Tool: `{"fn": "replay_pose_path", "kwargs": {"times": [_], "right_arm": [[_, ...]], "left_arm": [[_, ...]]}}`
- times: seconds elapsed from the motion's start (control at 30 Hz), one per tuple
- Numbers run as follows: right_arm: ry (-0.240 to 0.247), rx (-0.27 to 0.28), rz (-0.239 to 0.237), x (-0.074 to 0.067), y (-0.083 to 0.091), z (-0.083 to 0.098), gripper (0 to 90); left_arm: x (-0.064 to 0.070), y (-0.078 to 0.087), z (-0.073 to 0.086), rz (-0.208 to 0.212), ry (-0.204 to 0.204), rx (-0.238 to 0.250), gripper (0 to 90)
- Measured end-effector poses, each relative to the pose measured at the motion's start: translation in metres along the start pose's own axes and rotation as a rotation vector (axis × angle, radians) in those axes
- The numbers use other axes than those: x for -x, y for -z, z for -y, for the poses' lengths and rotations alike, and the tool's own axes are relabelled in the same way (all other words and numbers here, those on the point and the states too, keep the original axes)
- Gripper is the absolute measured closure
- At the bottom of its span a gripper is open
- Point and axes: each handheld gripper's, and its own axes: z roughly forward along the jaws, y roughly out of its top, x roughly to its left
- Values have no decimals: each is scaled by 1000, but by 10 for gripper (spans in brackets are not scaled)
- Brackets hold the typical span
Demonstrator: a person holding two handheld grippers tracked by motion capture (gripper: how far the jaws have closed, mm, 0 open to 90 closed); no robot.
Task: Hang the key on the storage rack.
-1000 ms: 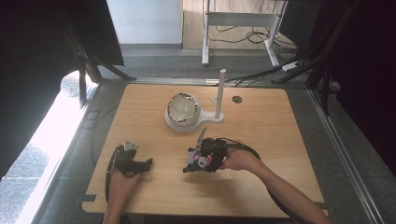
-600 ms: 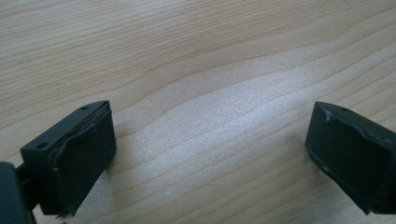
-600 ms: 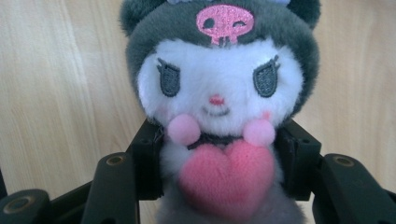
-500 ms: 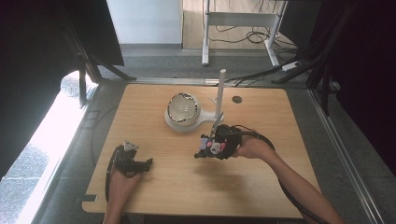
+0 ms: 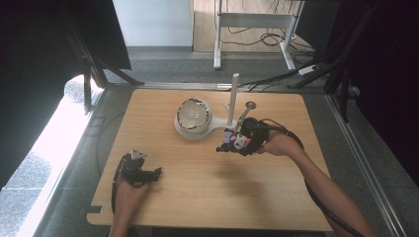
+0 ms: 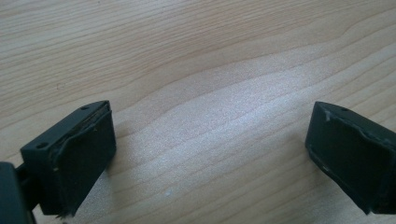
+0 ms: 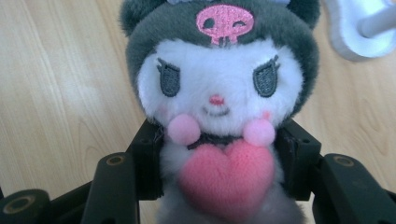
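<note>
Your right gripper (image 7: 219, 154) has its jaws clamped on the body of the plush toy (image 7: 219, 88), whose head rises above them, with the white stand (image 5: 197, 129) just beyond. Your left gripper (image 6: 210, 154) rests low over the desk (image 6: 210, 70), its jaws wide apart with bare wood between them.
</note>
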Motion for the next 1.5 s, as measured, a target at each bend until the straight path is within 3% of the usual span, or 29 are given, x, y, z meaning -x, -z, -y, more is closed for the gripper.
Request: {"fn": "replay_pose_path", "kwargs": {"times": [0.83, 1.5], "right_arm": [[-173, 72, 121, 67, 74, 12, 450], [-255, 118, 210, 94, 115, -3, 451]], "left_arm": [[0, 0, 0, 1, 1, -1, 16], [0, 0, 0, 3, -2, -6, 17]]}}
